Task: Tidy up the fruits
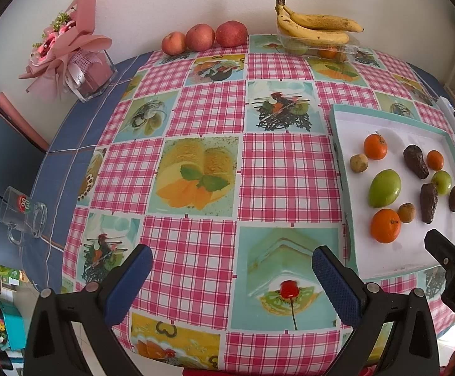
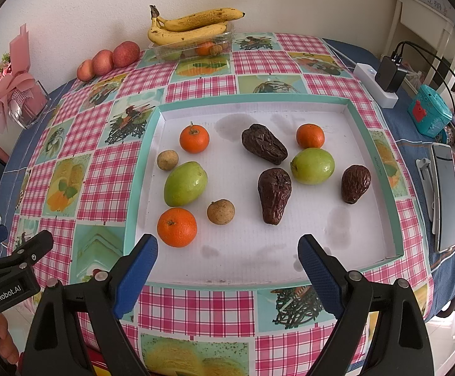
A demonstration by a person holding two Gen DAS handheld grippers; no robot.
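In the left wrist view, the left claw [image 1: 232, 274] hangs spread wide over the checked cloth of the bench [image 1: 208, 169], pinching nothing. The shallow tray [image 1: 384, 116] with the fruits lies off to its right, well apart from its fingers. On the tray, an orange [image 1: 385, 225] sits nearest, with a green mango [image 1: 384, 188] just behind it. Part of the right claw [image 1: 449, 244] shows at the tray's near right corner. Far back stand three apples [image 1: 204, 38] and bananas [image 1: 316, 29] on a clear punnet [image 1: 349, 50].

In the right wrist view, the right claw [image 2: 227, 252] is spread wide and empty, poised over the near edge of the tray [image 2: 380, 125]. The orange [image 2: 176, 227] lies just ahead of its left finger; a small brown fruit [image 2: 220, 211] and a wrinkled dark fruit [image 2: 274, 194] lie ahead between the fingers. A green mango [image 2: 185, 183] touches the orange's far side. The other fruits lie further back on the tray.
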